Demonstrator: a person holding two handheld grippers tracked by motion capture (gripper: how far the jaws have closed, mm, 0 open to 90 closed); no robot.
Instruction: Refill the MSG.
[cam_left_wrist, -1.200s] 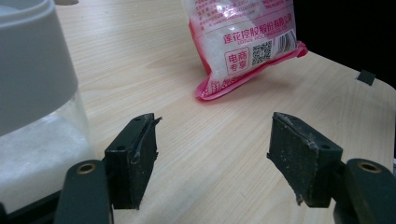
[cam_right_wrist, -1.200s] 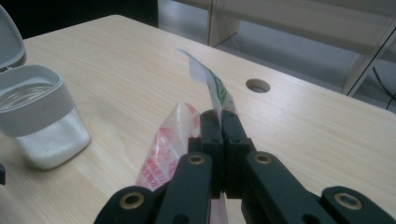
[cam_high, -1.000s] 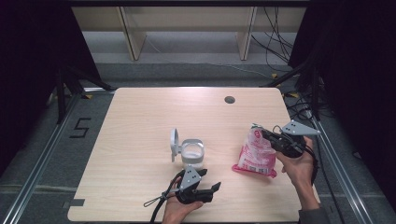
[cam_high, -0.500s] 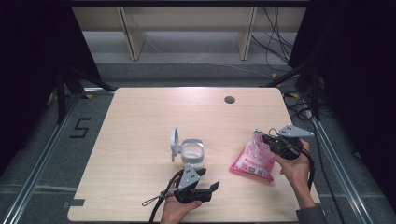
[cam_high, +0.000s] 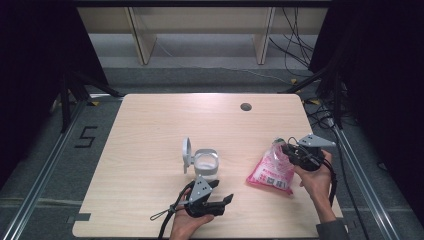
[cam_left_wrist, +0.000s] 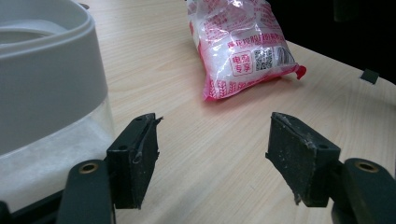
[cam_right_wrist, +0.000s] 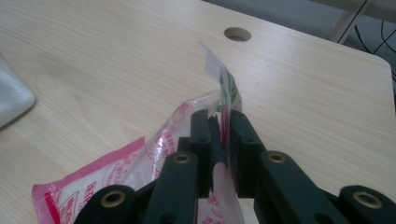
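We note the jar (cam_high: 202, 162) near the middle of the table (cam_high: 150, 130), lid flipped up on its left side. Left gripper (cam_high: 219, 204) sits just in front of the jar, jaws wide apart, nothing between them. Right of the jar lies the pink bag (cam_high: 272, 172), its bottom on the table. Right gripper (cam_high: 285, 148) has the bag's top edge between its jaws, which have just been easing apart.
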